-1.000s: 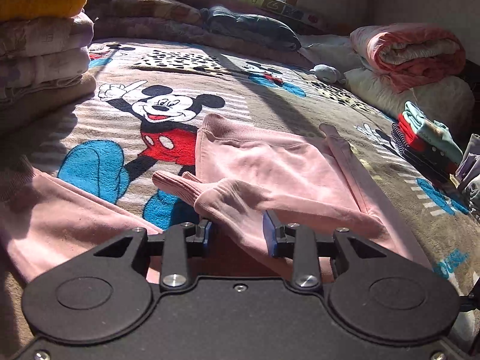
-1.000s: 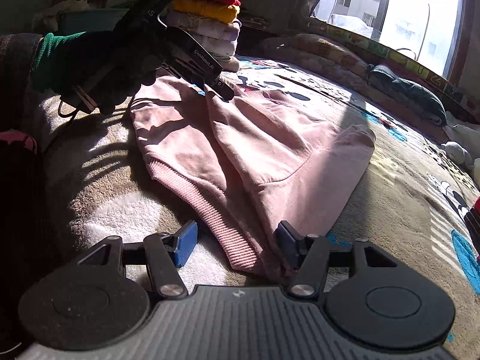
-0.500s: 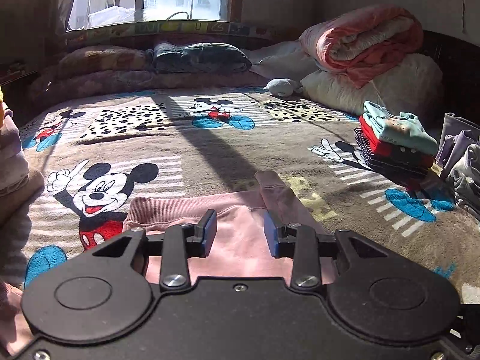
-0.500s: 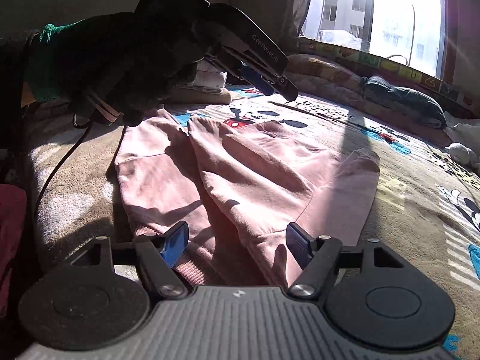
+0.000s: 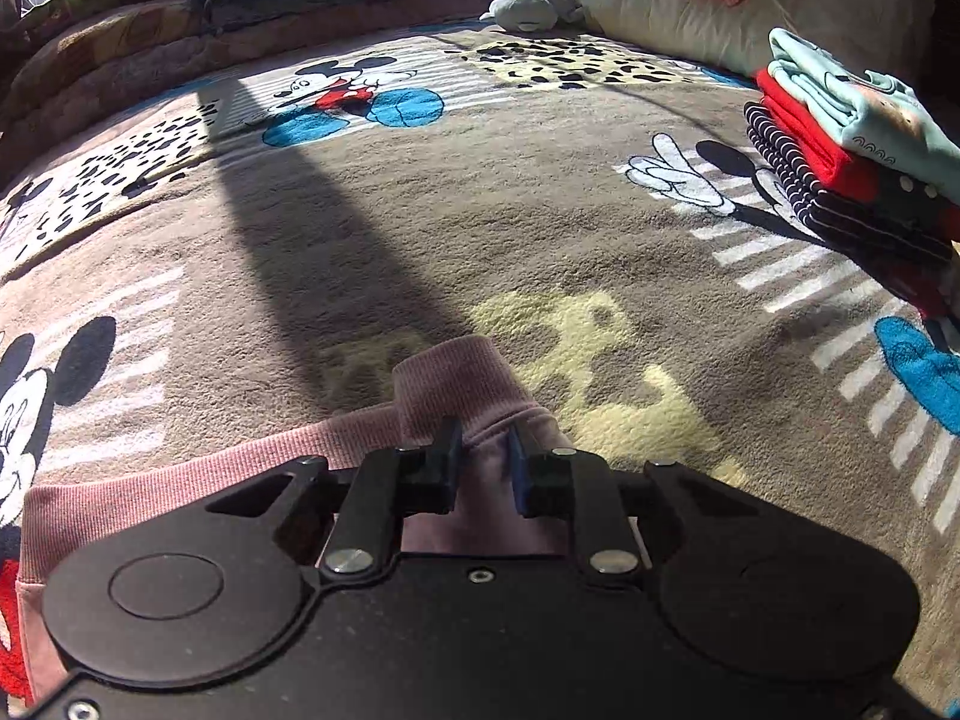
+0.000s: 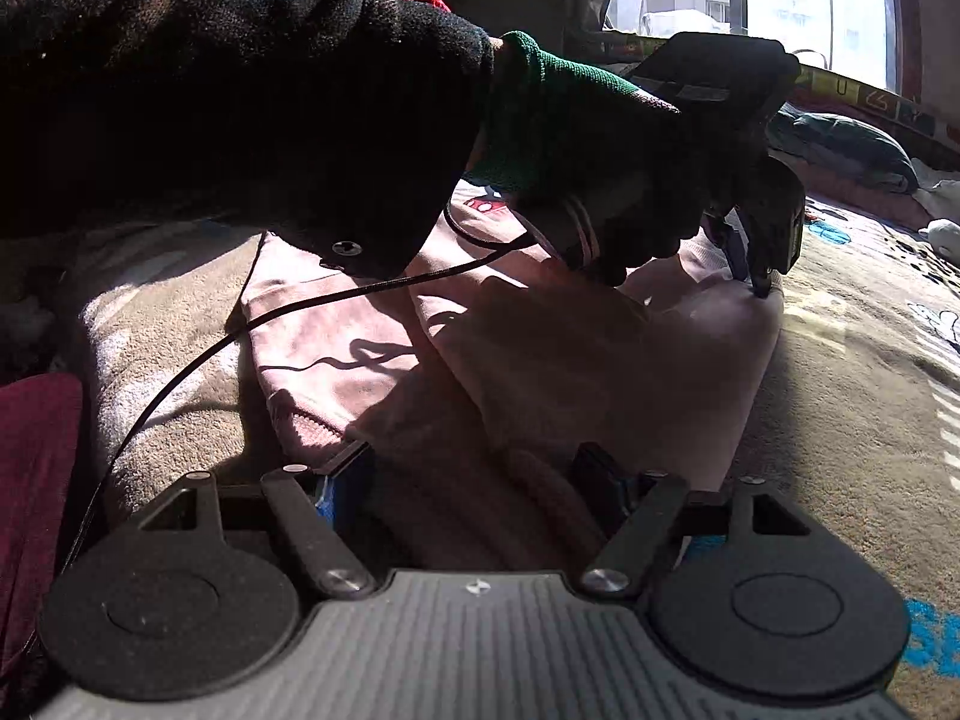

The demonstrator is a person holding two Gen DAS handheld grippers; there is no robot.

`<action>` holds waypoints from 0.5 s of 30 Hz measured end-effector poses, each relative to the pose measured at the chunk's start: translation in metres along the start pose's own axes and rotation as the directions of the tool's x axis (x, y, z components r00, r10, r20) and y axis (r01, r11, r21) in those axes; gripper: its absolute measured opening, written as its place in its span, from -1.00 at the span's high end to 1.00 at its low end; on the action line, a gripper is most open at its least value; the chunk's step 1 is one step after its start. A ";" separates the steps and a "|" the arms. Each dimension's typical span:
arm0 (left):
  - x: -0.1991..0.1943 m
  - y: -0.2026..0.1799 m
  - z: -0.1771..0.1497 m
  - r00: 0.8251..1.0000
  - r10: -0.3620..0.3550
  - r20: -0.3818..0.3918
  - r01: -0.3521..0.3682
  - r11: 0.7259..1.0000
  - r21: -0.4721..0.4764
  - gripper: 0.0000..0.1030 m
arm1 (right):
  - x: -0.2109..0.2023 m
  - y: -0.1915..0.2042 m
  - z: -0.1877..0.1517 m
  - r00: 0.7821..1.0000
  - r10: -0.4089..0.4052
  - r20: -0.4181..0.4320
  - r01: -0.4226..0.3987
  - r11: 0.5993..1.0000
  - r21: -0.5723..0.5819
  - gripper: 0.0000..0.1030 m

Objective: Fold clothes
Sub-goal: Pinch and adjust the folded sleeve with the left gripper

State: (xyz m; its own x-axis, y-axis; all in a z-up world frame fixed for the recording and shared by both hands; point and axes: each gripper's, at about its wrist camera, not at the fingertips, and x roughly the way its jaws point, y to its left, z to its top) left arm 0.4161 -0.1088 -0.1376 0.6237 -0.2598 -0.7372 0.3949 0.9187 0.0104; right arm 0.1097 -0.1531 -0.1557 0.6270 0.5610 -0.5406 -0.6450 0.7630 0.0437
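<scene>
Sweatshirt (image 5: 198, 480) cuff (image 5: 456, 384) sits between the narrowed left gripper (image 5: 485, 461); pinch it fully, while the wide right gripper (image 6: 474, 480), nearer the hem, presses flat.

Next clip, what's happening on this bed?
A person is folding a pink sweatshirt on a cartoon-mouse blanket. The left tongs sit low over the ribbed cuff, slightly parted. The right tongs are wide open over the near hem. A folded stack waits beside.

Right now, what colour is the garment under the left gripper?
Pale pink sweatshirt with ribbed cuff, clearest in the left wrist view.
</scene>
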 end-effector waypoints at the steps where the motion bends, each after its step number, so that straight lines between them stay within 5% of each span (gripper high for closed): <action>1: -0.003 0.001 0.004 1.000 -0.003 -0.001 0.003 1.000 -0.017 0.66 | 0.001 -0.001 0.000 1.000 0.004 -0.002 -0.004 1.000 0.003 -0.46; 4: -0.007 0.003 0.015 1.000 -0.009 0.025 0.010 0.999 -0.048 0.67 | 0.002 -0.002 0.000 1.000 0.012 -0.005 -0.012 1.000 0.004 -0.48; 9: 0.018 0.014 0.021 0.998 -0.016 -0.063 0.009 0.993 -0.115 0.66 | 0.003 -0.002 -0.001 1.000 0.018 -0.008 -0.018 1.000 0.002 -0.52; 15: -0.036 0.023 0.013 0.999 -0.027 0.041 0.032 0.992 -0.123 0.66 | 0.002 -0.002 0.000 1.000 0.022 -0.005 -0.022 1.000 0.009 -0.53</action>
State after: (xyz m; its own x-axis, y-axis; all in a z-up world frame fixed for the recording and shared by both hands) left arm 0.4116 -0.0822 -0.1018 0.6402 -0.2964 -0.7087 0.3286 0.9396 -0.0962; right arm 0.1121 -0.1540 -0.1570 0.6101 0.5761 -0.5439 -0.6549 0.7531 0.0631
